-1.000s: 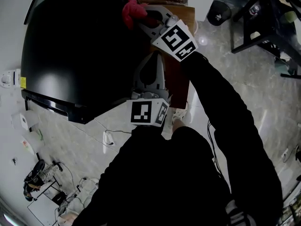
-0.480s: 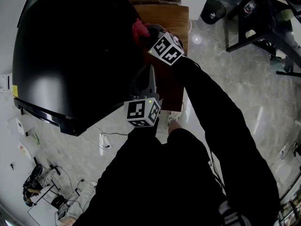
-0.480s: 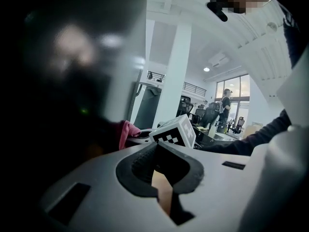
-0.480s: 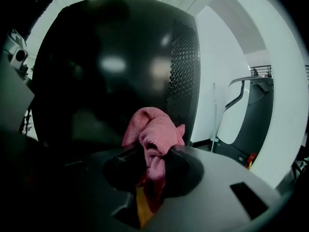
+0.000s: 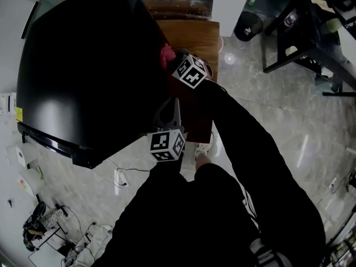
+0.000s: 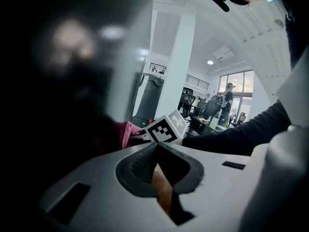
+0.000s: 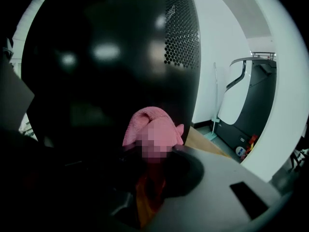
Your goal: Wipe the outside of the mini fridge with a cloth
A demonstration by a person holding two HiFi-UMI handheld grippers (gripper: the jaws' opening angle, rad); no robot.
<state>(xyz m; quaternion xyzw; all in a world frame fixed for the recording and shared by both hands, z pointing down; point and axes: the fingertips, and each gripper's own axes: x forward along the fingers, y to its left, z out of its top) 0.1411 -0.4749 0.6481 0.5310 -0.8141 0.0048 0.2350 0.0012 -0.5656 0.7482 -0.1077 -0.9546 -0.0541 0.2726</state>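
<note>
Nearest, at the bottom of the head view, is the person's dark-clothed body, with both sleeves reaching up the frame. Just above it, the left gripper (image 5: 176, 103) hangs at centre frame beside the fridge's lower right edge. In its own view its jaws are pressed together with nothing between them, so it takes no part in the wiping.

Farther up, the right gripper (image 5: 173, 58) pinches the pink cloth (image 5: 165, 54). Its own view shows the cloth (image 7: 152, 128) bunched at the jaw tips right against the glossy black wall of the mini fridge (image 7: 106, 57), below a perforated vent patch (image 7: 182, 28). It looks to be touching, though the contact itself is hidden behind the cloth.

The mini fridge (image 5: 83, 65) fills the upper left of the head view. A wooden stand (image 5: 192, 35) lies beyond its right edge, and pale stone floor (image 5: 261, 99) spreads to the right.

The wipe seems to be in mid-course on this side wall. The black surface shows no streaks or damp marks, so how much is already cleaned cannot be told, and the broad top panel and other faces may remain.
</note>
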